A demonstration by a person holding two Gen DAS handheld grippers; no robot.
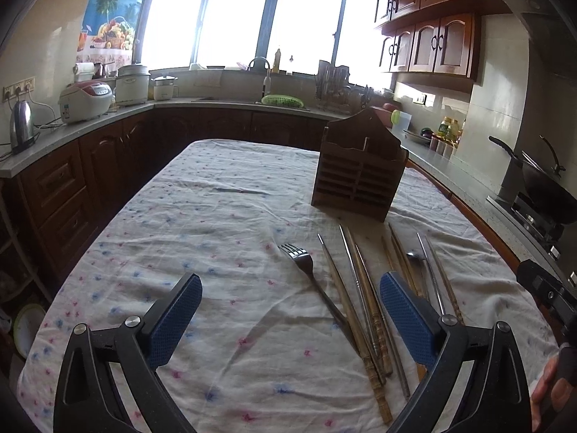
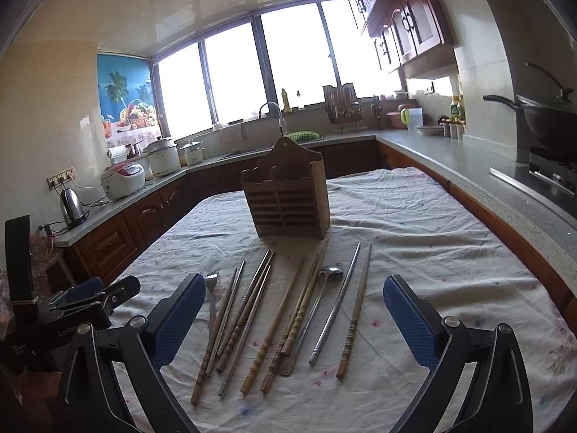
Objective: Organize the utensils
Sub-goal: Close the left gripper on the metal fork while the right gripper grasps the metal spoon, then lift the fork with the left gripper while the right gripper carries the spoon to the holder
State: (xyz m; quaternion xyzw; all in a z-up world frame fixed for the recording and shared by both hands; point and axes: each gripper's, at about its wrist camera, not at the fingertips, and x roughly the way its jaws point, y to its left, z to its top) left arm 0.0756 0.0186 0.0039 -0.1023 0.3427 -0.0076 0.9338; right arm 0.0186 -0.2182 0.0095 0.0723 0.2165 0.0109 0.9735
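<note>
A brown wooden utensil holder [image 1: 357,176] [image 2: 288,198] stands upright on the cloth-covered table [image 1: 216,223]. In front of it lie a metal fork [image 1: 312,274] [image 2: 212,280], a metal spoon [image 2: 331,271] and several wooden chopsticks [image 2: 277,321] and metal chopsticks [image 2: 335,310], spread side by side. My left gripper [image 1: 290,303] hovers open above the cloth, with the fork and some chopsticks [image 1: 360,296] lying under the gap near its right finger. My right gripper [image 2: 294,306] is open above the row of utensils, holding nothing.
The left gripper's tip [image 2: 90,296] shows at the left edge of the right wrist view. Counters surround the table: a kettle [image 1: 21,126] and rice cookers on the left, a sink at the back, a wok [image 2: 548,122] on the stove at the right. A thin dark item [image 1: 241,190] lies on the cloth.
</note>
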